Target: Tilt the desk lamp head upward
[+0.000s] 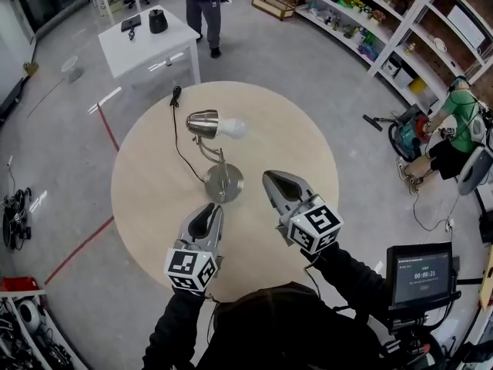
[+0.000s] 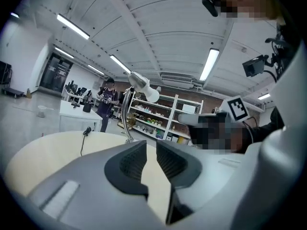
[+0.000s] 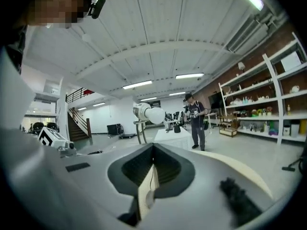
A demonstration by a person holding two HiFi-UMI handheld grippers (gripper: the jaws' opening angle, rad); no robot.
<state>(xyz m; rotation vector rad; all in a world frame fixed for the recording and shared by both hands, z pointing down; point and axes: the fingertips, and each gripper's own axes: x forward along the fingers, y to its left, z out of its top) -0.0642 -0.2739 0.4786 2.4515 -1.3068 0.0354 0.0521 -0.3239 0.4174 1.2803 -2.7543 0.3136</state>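
Entry: tilt lamp head up, approach stage, no contact yet.

Layout: the desk lamp (image 1: pixel 212 141) stands on the round table (image 1: pixel 154 206), on the far side of both grippers. Its disc base (image 1: pixel 224 183) sits just ahead of them, roughly between their tips. A curved neck (image 1: pixel 206 154) rises to the chrome lamp head (image 1: pixel 202 123), which lies about level. The white bulb (image 1: pixel 233 129) points to the right in the head view. The black cord (image 1: pixel 179 141) runs off the base to the left and back.

Left gripper (image 1: pixel 209 216): jaws a narrow gap apart, nothing between them, and I see only tabletop through the gap in its own view (image 2: pixel 150 150). It is near the base but clear of it.

Right gripper (image 1: pixel 276 182): jaws pressed together on nothing (image 3: pixel 152 150). From its camera the bulb (image 3: pixel 154 115) is ahead and above, well apart.

Plan, my judgement only:
- The base looks light and the neck springy. I expect the whole lamp to tip or slide if I lift the head without restraint, so I would pin or clamp the base with the left gripper first.
- The right jaws must spread before they can take anything. I would grip the metal shade, not the bulb, since glass is slippery and fragile.
- I would come in from the bulb side and low on the shade, then swing the open end up about the joint at the top of the neck, not pull towards myself.
- Keep off the cord.
- I cannot tell from here how stiff the joint is, so I would start gently.
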